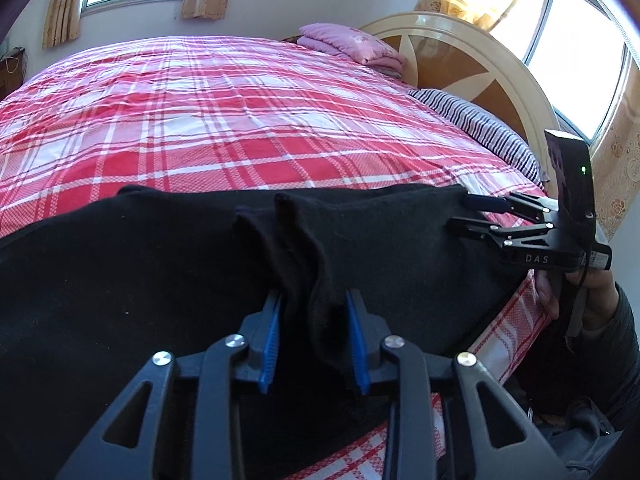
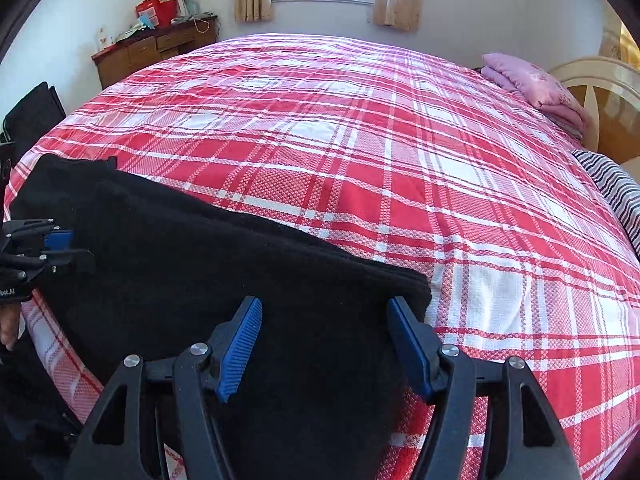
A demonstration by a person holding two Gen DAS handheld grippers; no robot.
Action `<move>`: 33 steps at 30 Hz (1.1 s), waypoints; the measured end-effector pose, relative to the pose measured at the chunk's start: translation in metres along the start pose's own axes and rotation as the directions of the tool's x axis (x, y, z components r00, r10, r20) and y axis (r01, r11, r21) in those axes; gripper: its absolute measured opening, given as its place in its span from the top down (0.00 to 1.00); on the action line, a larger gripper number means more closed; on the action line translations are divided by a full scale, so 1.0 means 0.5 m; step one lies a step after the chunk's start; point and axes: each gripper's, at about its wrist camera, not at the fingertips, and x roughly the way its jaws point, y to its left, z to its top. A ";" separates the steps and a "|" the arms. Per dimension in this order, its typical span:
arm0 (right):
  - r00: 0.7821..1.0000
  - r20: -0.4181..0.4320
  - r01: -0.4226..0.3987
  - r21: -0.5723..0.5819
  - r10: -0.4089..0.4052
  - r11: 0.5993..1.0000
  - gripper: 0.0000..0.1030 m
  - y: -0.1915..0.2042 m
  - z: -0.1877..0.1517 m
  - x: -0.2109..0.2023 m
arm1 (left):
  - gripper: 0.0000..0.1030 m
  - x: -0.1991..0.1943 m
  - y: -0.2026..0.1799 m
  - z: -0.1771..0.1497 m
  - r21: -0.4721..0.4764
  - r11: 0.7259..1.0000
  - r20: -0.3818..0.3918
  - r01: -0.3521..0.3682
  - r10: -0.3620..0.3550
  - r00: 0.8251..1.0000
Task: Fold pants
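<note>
Pants (image 2: 224, 280): black, soft knit, lying along the bed's near edge.
Left gripper (image 1: 314, 340): I see it pinching a raised fold of the pants.
Right gripper (image 2: 324, 344): I see it spread wide over the pants' corner.
Bedspread (image 2: 360, 160): red plaid, wide flat room beyond the pants.

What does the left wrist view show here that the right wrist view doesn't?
Only the left wrist view shows the left gripper with a bunched ridge of the black pants between its pads, and a bright side window.

Only the right wrist view shows the wooden dresser with a red bag, and the right gripper open over the pants' corner.

Both show the red plaid bedspread, pink folded blanket and striped pillow.
</note>
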 end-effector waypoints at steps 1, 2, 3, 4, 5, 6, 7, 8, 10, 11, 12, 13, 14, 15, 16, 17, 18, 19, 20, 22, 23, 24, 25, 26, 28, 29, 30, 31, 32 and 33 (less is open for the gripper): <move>1.000 0.000 -0.003 0.006 0.003 1.000 0.35 -0.003 0.000 -0.001 | 0.62 0.000 -0.002 0.000 0.002 1.000 0.000 0.002 -0.002 1.000; 1.000 0.001 -0.003 0.007 0.003 1.000 0.35 -0.004 0.000 -0.001 | 0.61 0.001 -0.003 0.001 0.006 1.000 -0.001 0.000 0.000 1.000; 1.000 0.002 -0.001 0.006 0.001 1.000 0.35 -0.003 -0.001 -0.005 | 0.61 0.000 -0.006 0.001 0.009 1.000 -0.001 -0.003 0.003 1.000; 1.000 0.002 0.004 0.005 -0.004 1.000 0.35 -0.001 -0.002 -0.008 | 0.60 -0.001 -0.006 0.000 0.011 1.000 -0.002 -0.004 0.004 1.000; 1.000 0.001 0.012 0.003 -0.012 1.000 0.35 0.000 -0.003 -0.012 | 0.59 -0.002 -0.006 0.000 0.011 1.000 -0.003 -0.006 0.006 1.000; 1.000 0.002 0.022 -0.002 -0.022 1.000 0.35 0.003 -0.003 -0.017 | 0.57 -0.004 -0.006 -0.001 0.011 1.000 -0.003 -0.007 0.007 1.000; 0.999 0.004 0.039 -0.011 -0.039 0.999 0.35 0.007 -0.005 -0.024 | 0.56 -0.006 -0.007 -0.003 0.011 1.000 -0.003 -0.008 0.008 1.000; 0.999 0.008 0.054 -0.019 -0.054 0.998 0.35 0.010 -0.008 -0.031 | 0.55 -0.007 -0.006 -0.004 0.012 1.000 -0.003 -0.007 0.007 1.000; 0.997 0.015 0.072 -0.037 -0.071 0.997 0.35 0.015 -0.015 -0.048 | 0.55 -0.008 -0.005 -0.006 0.012 1.000 -0.003 -0.009 0.009 1.000; 0.997 0.019 0.073 -0.040 -0.073 0.996 0.35 0.016 -0.019 -0.055 | 0.55 -0.009 -0.005 -0.006 0.011 1.000 -0.003 -0.010 0.010 1.000; 0.997 0.021 0.073 -0.044 -0.072 0.996 0.35 0.017 -0.026 -0.065 | 0.55 -0.010 -0.004 -0.007 0.011 1.000 -0.004 -0.013 0.013 1.000; 0.997 0.019 0.076 -0.048 -0.075 0.996 0.35 0.018 -0.031 -0.071 | 0.55 -0.011 -0.004 -0.007 0.012 1.000 -0.004 -0.015 0.015 1.000; 0.996 0.018 0.083 -0.054 -0.082 0.995 0.35 0.019 -0.038 -0.075 | 0.55 -0.012 -0.004 -0.007 0.011 1.000 -0.004 -0.018 0.018 1.000; 0.995 0.018 0.094 -0.062 -0.093 0.994 0.35 0.019 -0.046 -0.078 | 0.54 -0.012 -0.004 -0.008 0.012 1.000 -0.004 -0.021 0.022 1.000; 0.994 0.008 0.110 -0.078 -0.110 0.991 0.34 0.020 -0.058 -0.075 | 0.52 -0.013 -0.004 -0.009 0.013 1.000 -0.003 -0.023 0.023 1.000; 0.992 -0.008 0.123 -0.093 -0.124 0.988 0.31 0.020 -0.069 -0.066 | 0.50 -0.013 -0.003 -0.009 0.012 1.000 -0.002 -0.024 0.024 1.000; 0.992 0.000 0.125 -0.095 -0.125 0.988 0.28 0.018 -0.079 -0.060 | 0.49 -0.014 -0.002 -0.010 0.010 1.000 -0.002 -0.024 0.024 1.000; 0.993 0.022 0.119 -0.072 -0.118 0.990 0.25 0.010 -0.087 -0.058 | 0.48 -0.014 -0.002 -0.010 0.011 1.000 -0.002 -0.025 0.025 1.000; 0.993 0.030 0.117 -0.041 -0.115 0.992 0.20 0.000 -0.090 -0.056 | 0.48 -0.014 -0.004 -0.010 0.014 1.000 -0.003 -0.028 0.028 1.000; 0.996 0.013 0.090 -0.001 -0.090 0.996 0.18 -0.015 -0.085 -0.053 | 0.47 -0.016 -0.007 -0.008 0.023 0.999 -0.010 -0.035 0.035 0.999; 0.997 0.007 0.076 0.011 -0.076 0.997 0.18 -0.021 -0.082 -0.055 | 0.46 -0.016 -0.007 -0.006 0.029 0.999 -0.014 -0.041 0.041 0.999; 0.998 0.005 0.070 0.016 -0.070 0.997 0.18 -0.024 -0.079 -0.057 | 0.43 -0.019 -0.008 -0.004 0.038 0.998 -0.019 -0.052 0.053 0.998; 0.998 0.006 0.069 0.023 -0.069 0.997 0.18 -0.025 -0.077 -0.061 | 0.39 -0.025 -0.007 0.001 0.052 0.996 -0.017 -0.077 0.078 0.997; 0.997 0.014 0.076 0.028 -0.076 0.997 0.18 -0.026 -0.074 -0.067 | 0.38 -0.034 -0.004 0.007 0.063 0.993 -0.008 -0.102 0.103 0.995; 0.994 0.048 0.094 0.031 -0.095 0.995 0.18 -0.021 -0.066 -0.084 | 0.32 -0.058 0.009 0.022 0.069 0.988 0.016 -0.136 0.135 0.991; 0.992 0.071 0.099 0.034 -0.102 0.994 0.18 -0.018 -0.059 -0.097 | 0.31 -0.075 0.020 0.032 0.061 0.987 0.033 -0.149 0.148 0.988; 0.991 0.092 0.099 0.037 -0.102 0.994 0.18 -0.014 -0.053 -0.109 | 0.29 -0.086 0.030 0.037 0.056 0.986 0.044 -0.160 0.158 0.986; 0.989 0.108 0.095 0.037 -0.098 0.995 0.18 -0.008 -0.047 -0.120 | 0.28 -0.101 0.043 0.045 0.052 0.982 0.058 -0.181 0.178 0.982; 0.989 0.120 0.088 0.031 -0.091 0.996 0.18 0.000 -0.039 -0.128 | 0.27 -0.112 0.054 0.050 0.051 0.978 0.064 -0.201 0.198 0.978; 0.988 0.131 0.078 0.017 -0.079 0.997 0.18 0.011 -0.030 -0.134 | 0.27 -0.124 0.069 0.054 0.050 0.972 0.069 -0.228 0.225 0.972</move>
